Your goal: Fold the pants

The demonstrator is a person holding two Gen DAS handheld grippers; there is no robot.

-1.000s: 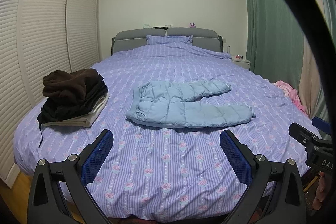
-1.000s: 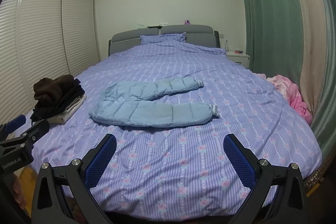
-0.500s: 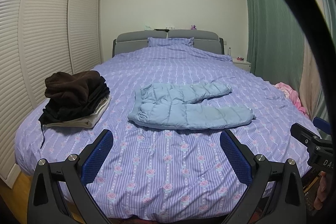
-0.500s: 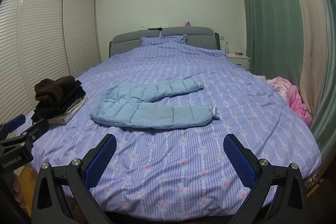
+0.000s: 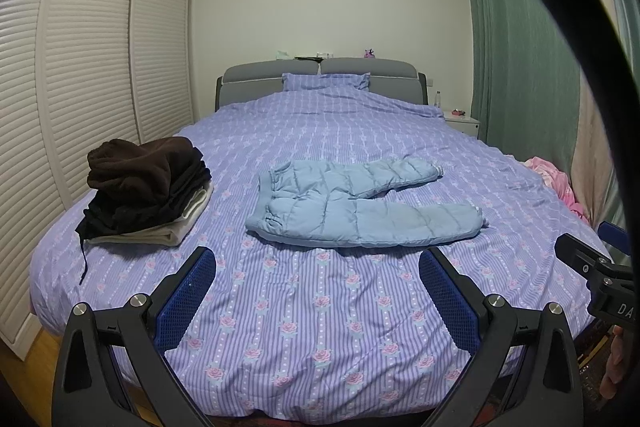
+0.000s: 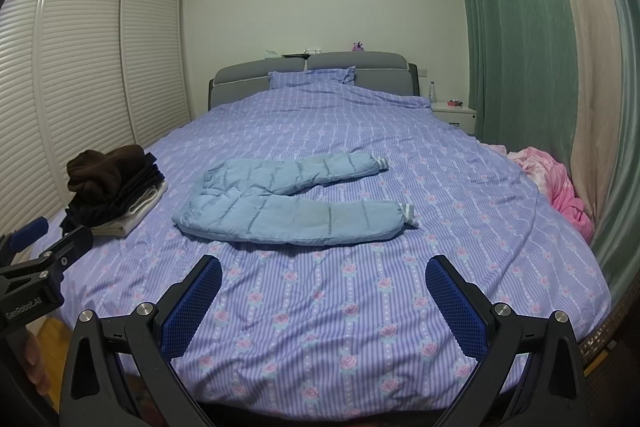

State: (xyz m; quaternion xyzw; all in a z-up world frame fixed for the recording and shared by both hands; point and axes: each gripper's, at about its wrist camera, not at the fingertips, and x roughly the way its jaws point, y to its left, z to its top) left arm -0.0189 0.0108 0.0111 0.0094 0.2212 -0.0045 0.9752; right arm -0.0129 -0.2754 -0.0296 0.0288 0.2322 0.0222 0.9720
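Light blue padded pants [image 5: 352,203] lie flat on the purple striped bed [image 5: 320,307], waistband to the left, legs spread apart to the right; they also show in the right wrist view [image 6: 288,211]. My left gripper [image 5: 318,283] is open and empty, held over the foot of the bed, short of the pants. My right gripper [image 6: 324,287] is open and empty, likewise short of the pants. Each gripper shows at the edge of the other's view.
A stack of folded dark and cream clothes [image 5: 144,191] sits on the bed's left side. A pink cloth [image 6: 560,187] lies at the right edge by the green curtain [image 6: 516,27]. Louvred wardrobe doors [image 5: 80,67] line the left wall.
Both views have tilted up slightly, so the bed and pants sit a little lower in frame. The pants have not moved. Both grippers stay open.
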